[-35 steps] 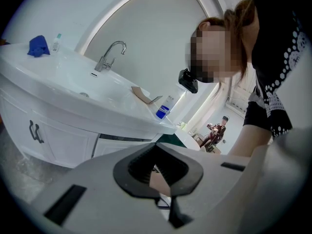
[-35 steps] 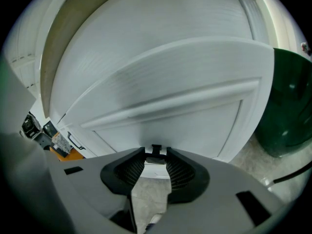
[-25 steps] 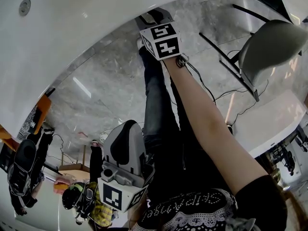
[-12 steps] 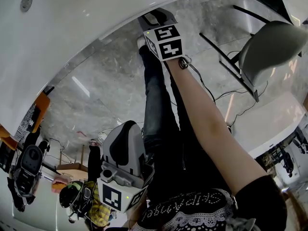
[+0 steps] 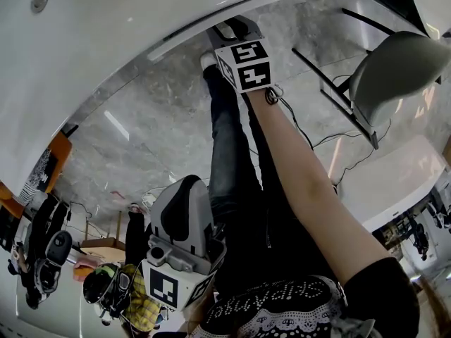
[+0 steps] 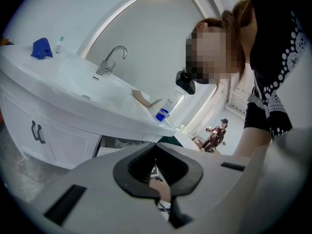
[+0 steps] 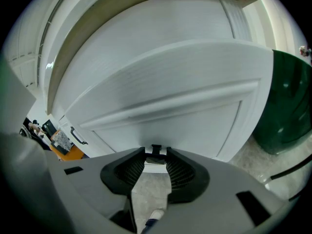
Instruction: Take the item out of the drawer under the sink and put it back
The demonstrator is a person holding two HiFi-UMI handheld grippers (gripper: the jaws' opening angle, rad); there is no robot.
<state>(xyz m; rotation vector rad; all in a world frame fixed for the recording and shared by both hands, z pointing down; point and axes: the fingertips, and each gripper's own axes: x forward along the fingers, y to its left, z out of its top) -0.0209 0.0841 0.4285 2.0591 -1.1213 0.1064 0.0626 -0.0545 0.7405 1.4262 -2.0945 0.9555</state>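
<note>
In the right gripper view the white drawer front (image 7: 161,91) under the sink fills the picture. My right gripper (image 7: 156,154) is shut on its small black handle (image 7: 156,149). In the head view that gripper (image 5: 235,28) reaches out at arm's length to the drawer (image 5: 211,21), whose top edge shows as a pale strip below the white countertop (image 5: 106,41). My left gripper (image 5: 184,186) hangs low by the person's legs, shut with nothing in it. No item from the drawer is in sight.
A grey chair (image 5: 394,69) and a white table (image 5: 402,178) stand to the right, with cables (image 5: 310,136) on the marble floor. A dark green bin (image 7: 287,101) sits right of the drawer. The left gripper view shows the faucet (image 6: 111,60) and a cabinet door handle (image 6: 36,130).
My right gripper has drawn back a little toward the person. With it the drawer front has come out from under the countertop. The left gripper has stayed put.
</note>
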